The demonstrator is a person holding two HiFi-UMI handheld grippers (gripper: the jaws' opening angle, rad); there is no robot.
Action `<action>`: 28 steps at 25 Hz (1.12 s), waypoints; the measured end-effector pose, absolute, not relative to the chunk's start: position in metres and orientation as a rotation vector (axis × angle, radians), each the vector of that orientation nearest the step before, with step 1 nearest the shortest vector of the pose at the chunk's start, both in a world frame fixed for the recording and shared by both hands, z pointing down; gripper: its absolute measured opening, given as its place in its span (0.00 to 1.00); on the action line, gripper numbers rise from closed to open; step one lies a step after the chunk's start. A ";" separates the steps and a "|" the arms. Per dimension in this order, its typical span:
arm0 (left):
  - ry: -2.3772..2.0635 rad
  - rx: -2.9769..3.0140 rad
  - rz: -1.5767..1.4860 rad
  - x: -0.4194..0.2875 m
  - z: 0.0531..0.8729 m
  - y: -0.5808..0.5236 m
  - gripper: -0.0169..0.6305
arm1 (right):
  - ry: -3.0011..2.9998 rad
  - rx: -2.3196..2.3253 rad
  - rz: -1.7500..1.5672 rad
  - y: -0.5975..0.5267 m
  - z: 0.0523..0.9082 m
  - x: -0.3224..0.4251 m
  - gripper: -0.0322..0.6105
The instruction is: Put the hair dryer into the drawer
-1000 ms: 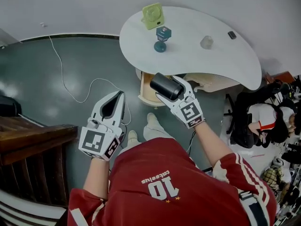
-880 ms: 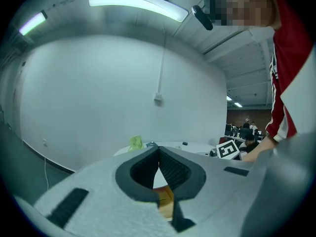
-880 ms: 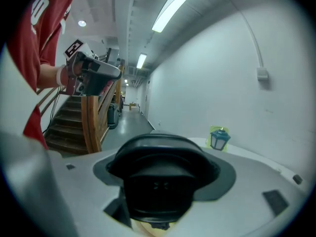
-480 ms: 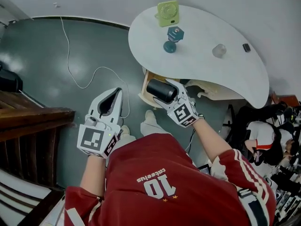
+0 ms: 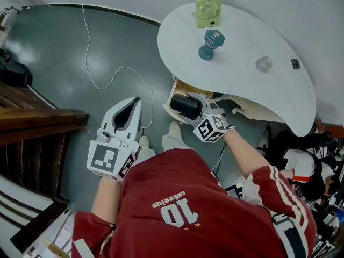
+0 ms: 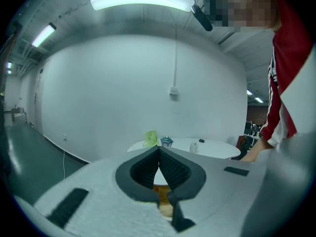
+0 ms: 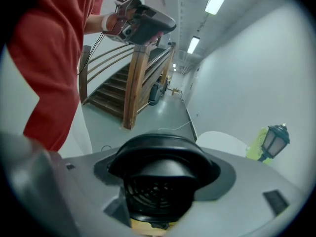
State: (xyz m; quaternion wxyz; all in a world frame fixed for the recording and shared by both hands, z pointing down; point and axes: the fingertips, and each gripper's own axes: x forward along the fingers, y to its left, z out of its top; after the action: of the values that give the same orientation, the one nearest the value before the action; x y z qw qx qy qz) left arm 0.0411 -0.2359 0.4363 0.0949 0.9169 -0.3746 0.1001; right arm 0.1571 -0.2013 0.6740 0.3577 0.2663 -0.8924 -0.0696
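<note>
My right gripper (image 5: 193,108) clamps the hair dryer (image 5: 181,105) at frame centre, seemingly above the open drawer (image 5: 174,92), not yet inside; left gripper (image 5: 136,102) closed, empty.

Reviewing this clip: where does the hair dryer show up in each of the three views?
Head view: hair dryer at centre, just below the white table.
Left gripper view: not in it.
Right gripper view: low centre, filling the gap between the jaws.
Shared landmark: the teal lantern standing on that table.
</note>
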 end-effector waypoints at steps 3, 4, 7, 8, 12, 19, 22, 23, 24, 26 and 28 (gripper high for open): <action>-1.124 2.708 0.299 0.043 0.436 -0.237 0.03 | -2.270 0.589 -0.219 -0.201 0.696 0.159 0.62; -1.130 2.703 0.303 0.043 0.437 -0.238 0.03 | -2.260 0.562 -0.230 -0.201 0.702 0.160 0.62; -1.154 2.675 0.301 0.040 0.439 -0.240 0.03 | -2.237 0.498 -0.240 -0.202 0.721 0.162 0.62; -1.163 2.667 0.302 0.038 0.440 -0.241 0.03 | -2.229 0.480 -0.236 -0.203 0.729 0.162 0.62; -1.182 2.646 0.321 0.035 0.444 -0.243 0.03 | -2.177 0.395 -0.257 -0.204 0.758 0.163 0.62; -1.199 2.611 0.351 0.034 0.454 -0.248 0.03 | -2.099 0.269 -0.295 -0.206 0.801 0.161 0.62; -1.205 2.591 0.363 0.033 0.459 -0.248 0.03 | -2.075 0.234 -0.292 -0.206 0.817 0.161 0.62; -1.205 2.586 0.366 0.034 0.460 -0.248 0.03 | -2.068 0.228 -0.291 -0.207 0.823 0.161 0.62; -1.204 2.582 0.370 0.034 0.462 -0.248 0.03 | -2.061 0.227 -0.289 -0.209 0.828 0.162 0.62; -1.206 2.575 0.380 0.034 0.465 -0.249 0.03 | -2.051 0.222 -0.275 -0.213 0.837 0.162 0.62; -1.213 2.564 0.384 0.032 0.467 -0.249 0.03 | -2.041 0.202 -0.262 -0.215 0.845 0.161 0.62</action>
State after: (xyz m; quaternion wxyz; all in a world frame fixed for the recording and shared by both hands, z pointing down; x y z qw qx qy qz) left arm 0.0323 -0.2490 0.4672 0.1391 0.8871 -0.4195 0.1330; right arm 0.1611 -0.2148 0.8446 0.5115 0.0840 -0.8482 -0.1088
